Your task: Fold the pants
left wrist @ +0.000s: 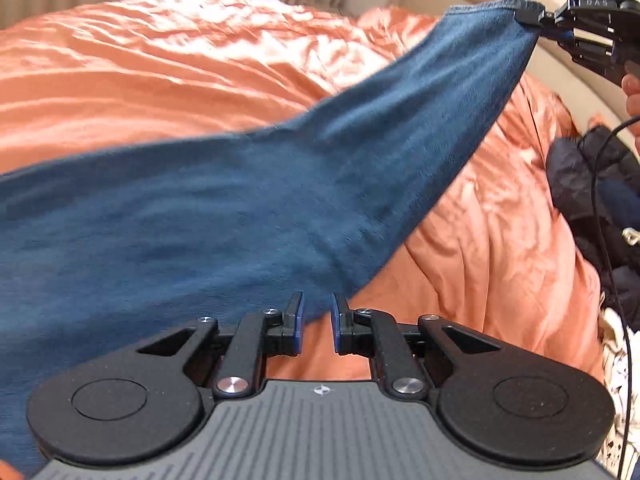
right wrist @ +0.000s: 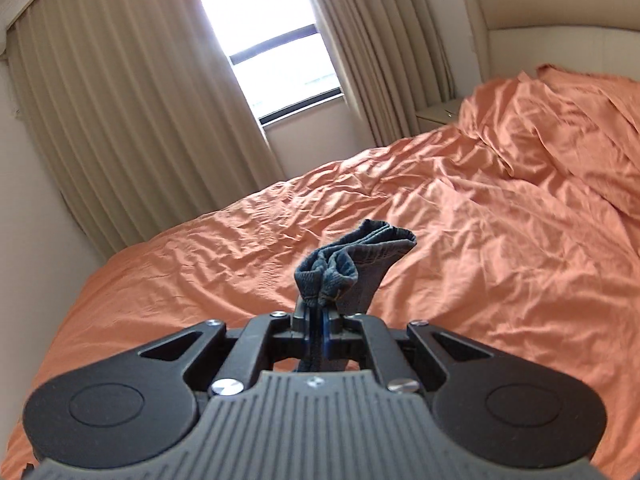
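The blue pants (left wrist: 248,200) are held stretched above the orange bed (left wrist: 140,64). One bunched hem is clamped in the right tool (right wrist: 318,314). The left tool (left wrist: 318,322) is narrowed with a small gap, its pads at the fabric edge; a grip cannot be told.

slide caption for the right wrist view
Right tool clamped on a bunched blue pants hem above an orange bedspread.

Wide bare stretch of orange bedspread (right wrist: 460,216) toward the curtains (right wrist: 132,120), pants (left wrist: 240,208) stretched taut across the bedspread's near side blocking passage, dark jacket (left wrist: 592,184) and hanging cable (left wrist: 600,184) crowding its right edge, headboard (right wrist: 560,40) behind
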`<state>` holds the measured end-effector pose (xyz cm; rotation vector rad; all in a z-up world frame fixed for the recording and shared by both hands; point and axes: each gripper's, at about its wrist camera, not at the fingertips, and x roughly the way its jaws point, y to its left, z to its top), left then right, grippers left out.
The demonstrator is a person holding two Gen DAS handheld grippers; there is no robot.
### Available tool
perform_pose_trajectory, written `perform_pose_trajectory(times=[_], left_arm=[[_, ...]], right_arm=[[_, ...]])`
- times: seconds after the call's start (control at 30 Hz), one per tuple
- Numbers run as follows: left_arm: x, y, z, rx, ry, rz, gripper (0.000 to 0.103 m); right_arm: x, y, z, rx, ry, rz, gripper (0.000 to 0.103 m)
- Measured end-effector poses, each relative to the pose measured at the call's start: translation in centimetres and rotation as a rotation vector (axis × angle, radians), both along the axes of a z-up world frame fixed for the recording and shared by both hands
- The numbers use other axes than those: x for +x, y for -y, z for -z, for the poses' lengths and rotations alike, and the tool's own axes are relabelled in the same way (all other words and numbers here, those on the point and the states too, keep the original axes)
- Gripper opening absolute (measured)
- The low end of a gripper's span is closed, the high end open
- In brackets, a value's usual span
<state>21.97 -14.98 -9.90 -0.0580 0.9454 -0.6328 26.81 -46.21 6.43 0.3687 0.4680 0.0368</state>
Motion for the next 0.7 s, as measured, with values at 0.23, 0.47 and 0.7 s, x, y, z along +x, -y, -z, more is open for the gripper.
perform_pose_trajectory(times=[0.23, 0.47, 0.7], left_arm=[[-0.7, -10.0, -3.8, -0.049, 0.076, -0.155, 0.014], [-0.7, -18.0, -4.2, -0.147, 0.076, -0.301, 0.015], [-0.8, -23.2, -0.8, -0.263, 0.001, -0.408, 0.020]], right_arm=[[2.3, -12.0, -2.9, -0.013, 0.009, -0.113, 0.001], [4.0, -24.0, 2.6, 0.061, -0.064, -0.246, 0.001], [2.5, -32.8, 17.4, 0.073, -0.345, -0.369, 0.001]])
